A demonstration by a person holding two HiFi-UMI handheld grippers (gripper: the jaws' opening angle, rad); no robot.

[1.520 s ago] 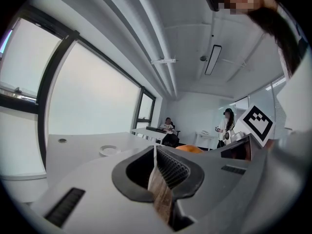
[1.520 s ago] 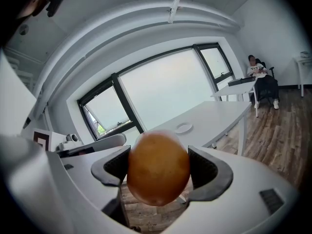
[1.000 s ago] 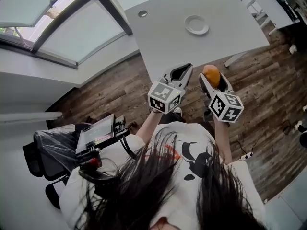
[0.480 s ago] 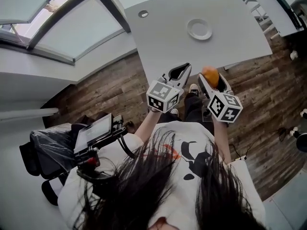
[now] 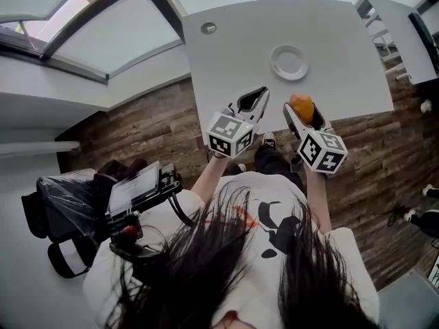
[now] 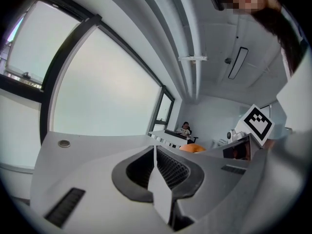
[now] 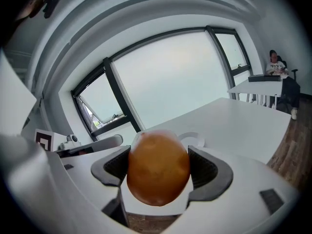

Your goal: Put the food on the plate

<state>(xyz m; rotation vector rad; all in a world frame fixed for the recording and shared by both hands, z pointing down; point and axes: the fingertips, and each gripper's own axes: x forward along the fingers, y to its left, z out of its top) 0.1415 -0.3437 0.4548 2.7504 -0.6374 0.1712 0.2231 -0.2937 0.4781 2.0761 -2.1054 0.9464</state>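
Observation:
A round orange-brown piece of food sits between the jaws of my right gripper, which is shut on it. In the head view the food hangs over the near edge of the white table. The empty white plate lies on the table just beyond it, and the plate peeks out behind the food in the right gripper view. My left gripper is level with it on the left, shut and empty, with jaws touching. The food shows to its right.
A round metal grommet is set in the table's far left corner. Large windows run along the left. A plastic-wrapped chair and a screen on a stand stand behind me on the wood floor. Another desk with a seated person is far right.
The table and plate have drawn nearer in the head view; both grippers now reach over the table's near edge. The right gripper still holds the food and the left stays shut.

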